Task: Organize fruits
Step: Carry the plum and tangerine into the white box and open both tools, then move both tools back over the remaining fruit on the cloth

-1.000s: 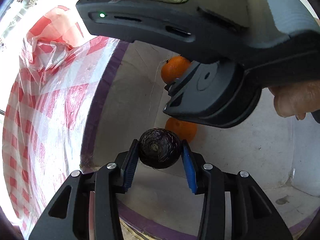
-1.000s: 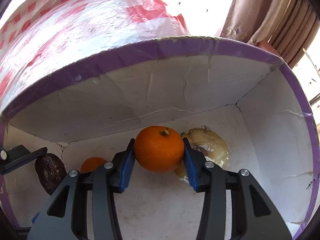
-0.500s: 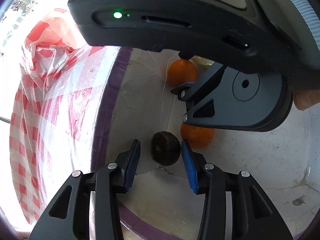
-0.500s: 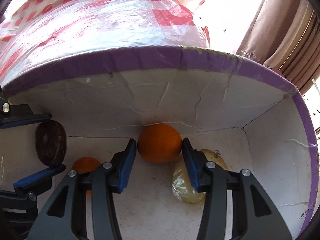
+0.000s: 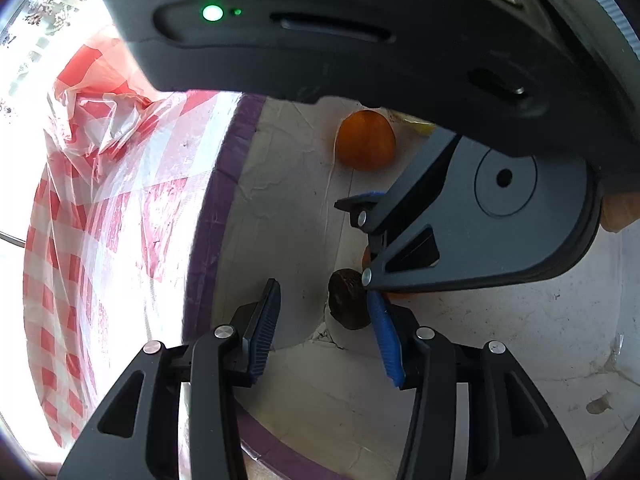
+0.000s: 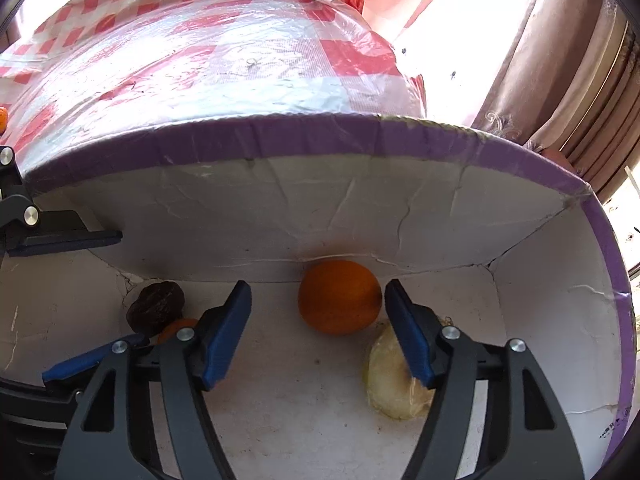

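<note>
A white box with a purple rim (image 6: 360, 128) holds the fruit. An orange (image 6: 339, 297) lies on its floor against the far wall, just ahead of my open, empty right gripper (image 6: 318, 332); it also shows in the left wrist view (image 5: 366, 140). A dark brown fruit (image 5: 346, 304) lies in the box corner ahead of my open, empty left gripper (image 5: 326, 324); it also shows in the right wrist view (image 6: 156, 308). A second orange (image 6: 176, 329) beside it is mostly hidden. A pale yellow fruit (image 6: 394, 380) lies at the right.
A red-and-white checked plastic cloth (image 5: 100, 216) covers the table around the box (image 5: 216, 208). The right gripper's body (image 5: 480, 216) fills the upper right of the left wrist view. Curtains (image 6: 568, 80) hang behind the box.
Both grippers have opened and drawn back. The dark fruit and the orange have been let go and now lie on the box floor.
</note>
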`<state>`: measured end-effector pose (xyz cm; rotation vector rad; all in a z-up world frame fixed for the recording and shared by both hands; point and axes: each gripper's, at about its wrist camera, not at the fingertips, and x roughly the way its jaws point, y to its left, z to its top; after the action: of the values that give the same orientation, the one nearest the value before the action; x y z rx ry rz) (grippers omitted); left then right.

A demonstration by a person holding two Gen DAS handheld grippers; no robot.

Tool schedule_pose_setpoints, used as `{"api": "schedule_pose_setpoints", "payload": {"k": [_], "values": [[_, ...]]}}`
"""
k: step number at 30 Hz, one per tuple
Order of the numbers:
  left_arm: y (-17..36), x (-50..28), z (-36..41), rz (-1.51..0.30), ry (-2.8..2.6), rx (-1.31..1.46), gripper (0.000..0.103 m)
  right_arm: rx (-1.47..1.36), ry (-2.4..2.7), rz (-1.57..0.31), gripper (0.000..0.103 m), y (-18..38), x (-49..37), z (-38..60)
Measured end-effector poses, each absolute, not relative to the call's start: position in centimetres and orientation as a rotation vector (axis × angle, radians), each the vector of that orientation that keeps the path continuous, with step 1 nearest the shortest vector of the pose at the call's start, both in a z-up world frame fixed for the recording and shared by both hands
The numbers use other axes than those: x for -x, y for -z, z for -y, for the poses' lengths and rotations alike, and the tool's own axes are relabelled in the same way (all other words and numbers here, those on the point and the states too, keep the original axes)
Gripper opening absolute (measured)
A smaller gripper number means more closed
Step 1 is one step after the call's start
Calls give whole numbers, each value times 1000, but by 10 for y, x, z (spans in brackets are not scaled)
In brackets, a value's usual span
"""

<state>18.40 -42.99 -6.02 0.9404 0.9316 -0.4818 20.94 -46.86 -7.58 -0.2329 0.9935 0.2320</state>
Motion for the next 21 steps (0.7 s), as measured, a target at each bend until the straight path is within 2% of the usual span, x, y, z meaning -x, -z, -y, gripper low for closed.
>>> {"api": "schedule_pose_setpoints", "payload": {"k": [2, 8, 16, 17, 18, 21], "values": [[58, -183, 428, -923, 485, -932, 51, 234, -233, -987, 77, 73, -208, 467], [45, -170, 425, -843, 498, -927, 70, 211, -194, -948, 78, 56, -215, 476], [26, -160, 416, -758, 481, -879, 75, 159, -161, -852, 81, 28, -213, 489], [24, -158, 414, -744, 474, -876, 77, 153, -159, -837, 81, 24, -212, 490], [21, -159, 411, -722, 450, -873, 87, 146, -156, -821, 82, 20, -211, 492], [7, -159, 402, -679, 427, -819, 89, 115, -140, -763, 85, 5, -208, 496]]}}
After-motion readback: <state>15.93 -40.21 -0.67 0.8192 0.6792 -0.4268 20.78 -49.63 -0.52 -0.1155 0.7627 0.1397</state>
